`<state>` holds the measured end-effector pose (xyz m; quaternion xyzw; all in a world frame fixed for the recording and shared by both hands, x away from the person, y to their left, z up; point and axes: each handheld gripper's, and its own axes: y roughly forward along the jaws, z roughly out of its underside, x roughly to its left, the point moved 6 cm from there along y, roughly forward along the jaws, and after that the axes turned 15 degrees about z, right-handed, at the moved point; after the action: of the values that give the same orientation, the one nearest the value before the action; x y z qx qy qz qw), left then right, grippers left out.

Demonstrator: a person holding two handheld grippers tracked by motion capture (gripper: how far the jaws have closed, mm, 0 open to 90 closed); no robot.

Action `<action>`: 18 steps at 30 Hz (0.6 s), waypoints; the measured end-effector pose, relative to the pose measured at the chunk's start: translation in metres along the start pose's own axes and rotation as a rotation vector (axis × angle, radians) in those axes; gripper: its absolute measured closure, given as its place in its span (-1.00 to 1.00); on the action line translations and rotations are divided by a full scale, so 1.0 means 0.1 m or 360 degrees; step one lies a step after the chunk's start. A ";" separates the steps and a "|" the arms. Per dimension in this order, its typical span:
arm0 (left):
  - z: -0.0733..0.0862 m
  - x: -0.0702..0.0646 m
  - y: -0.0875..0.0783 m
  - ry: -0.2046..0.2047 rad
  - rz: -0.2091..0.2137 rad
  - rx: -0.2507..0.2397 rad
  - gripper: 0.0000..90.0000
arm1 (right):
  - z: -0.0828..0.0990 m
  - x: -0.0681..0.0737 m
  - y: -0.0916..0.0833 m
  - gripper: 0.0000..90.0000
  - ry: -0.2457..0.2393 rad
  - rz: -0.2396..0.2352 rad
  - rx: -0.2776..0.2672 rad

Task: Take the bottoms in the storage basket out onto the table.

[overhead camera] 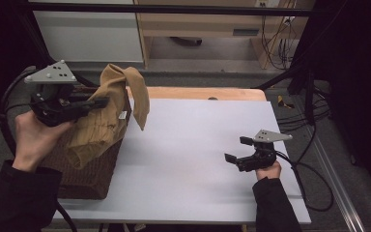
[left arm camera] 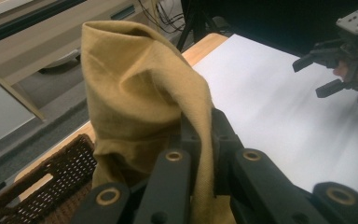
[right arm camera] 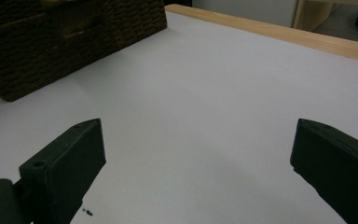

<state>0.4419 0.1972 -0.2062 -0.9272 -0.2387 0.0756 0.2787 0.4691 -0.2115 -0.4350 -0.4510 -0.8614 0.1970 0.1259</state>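
- At the far left of the high view, the left gripper (overhead camera: 99, 102) is held above a dark woven basket (overhead camera: 89, 171) that sits on the table's left edge.
- Its jaws are pressed together on a mustard-yellow cloth (overhead camera: 108, 113) — the left gripper view shows the cloth (left arm camera: 140, 102) pinched tight between the two black jaws, with folds rising above them.
- The cloth hangs partly lifted: its lower part drapes down into and over the basket, while one loose end droops past the basket's right rim over the white table top (overhead camera: 193, 154).
- In the left gripper view the basket (left arm camera: 42, 191) shows low at the left, just beneath the cloth.
- The middle of the white table top lies between the two hands; a strip of bare wood (overhead camera: 207, 93) runs along its far edge.
- At the right, the right gripper (overhead camera: 236, 150) rests low near the table's near right corner, well apart from the basket and cloth.
- Its jaws stand wide apart with nothing between them — the right gripper view shows only white table top (right arm camera: 200, 107) in the gap, and the basket (right arm camera: 65, 42) farther off at upper left.
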 end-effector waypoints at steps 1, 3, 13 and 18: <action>-0.01 -0.01 0.01 0.0000 0.0004 0.0002 0.94 | 0.00 0.00 0.00 -0.92 0.0001 -0.0001 -0.0001; -0.02 -0.02 0.03 0.0005 0.0010 0.0006 0.94 | 0.00 0.00 0.00 -0.92 0.0001 -0.0001 -0.0002; -0.13 -0.11 0.10 0.0042 0.0038 0.0007 0.94 | -0.01 0.00 -0.01 -0.92 0.0006 -0.0004 -0.0003; -0.18 -0.15 0.14 0.0060 0.0054 0.0000 0.94 | 0.00 0.00 -0.01 -0.92 0.0004 -0.0005 -0.0003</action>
<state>0.4396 0.1708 -0.1990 -0.9323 -0.2177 0.0630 0.2819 0.4687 -0.2119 -0.4342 -0.4500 -0.8621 0.1956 0.1270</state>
